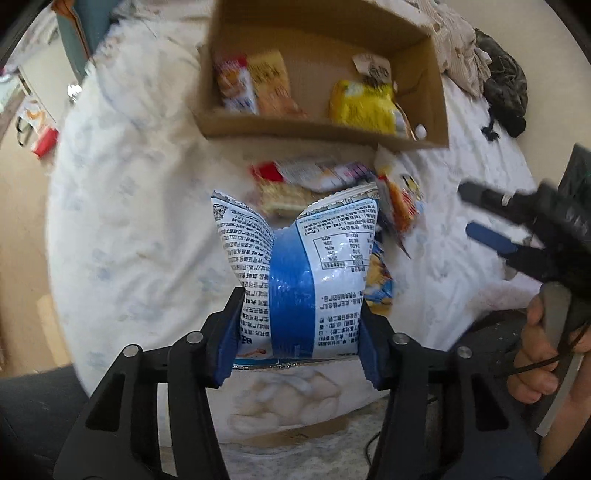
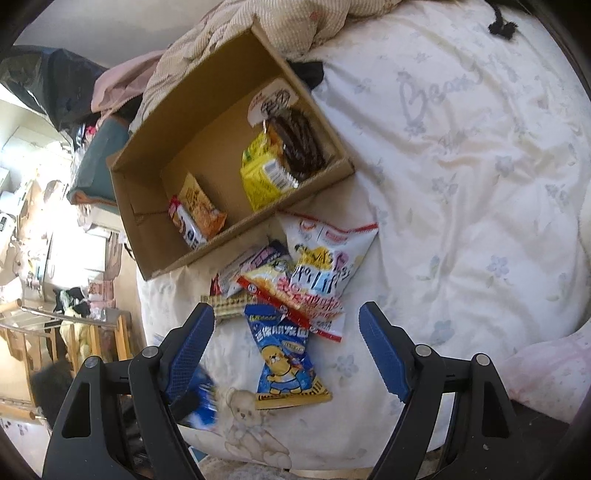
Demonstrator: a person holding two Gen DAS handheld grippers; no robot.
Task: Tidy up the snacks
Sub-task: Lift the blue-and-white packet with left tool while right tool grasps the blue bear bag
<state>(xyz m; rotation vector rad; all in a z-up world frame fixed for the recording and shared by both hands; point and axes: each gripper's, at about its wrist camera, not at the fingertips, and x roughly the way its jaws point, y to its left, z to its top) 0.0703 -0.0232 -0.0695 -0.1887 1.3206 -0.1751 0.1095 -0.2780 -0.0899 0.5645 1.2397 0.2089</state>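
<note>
My left gripper (image 1: 299, 332) is shut on a blue and white snack bag (image 1: 299, 266) and holds it above the bed, in front of the cardboard box (image 1: 280, 125). The box holds a yellow packet (image 1: 364, 105) and orange packets (image 1: 269, 83); it also shows in the right wrist view (image 2: 147, 206). My right gripper (image 2: 286, 343) is open and empty above a pile of snack packets (image 2: 295, 280), with a blue bear-print bag (image 2: 284, 362) between its fingers' line. The right gripper also shows in the left wrist view (image 1: 480, 210).
A white floral bed cover (image 2: 461, 184) lies under everything. A beige blanket (image 2: 295, 26) and dark clothes (image 1: 506, 85) lie behind the box. The bed edge and cluttered floor are on the left (image 2: 55, 258).
</note>
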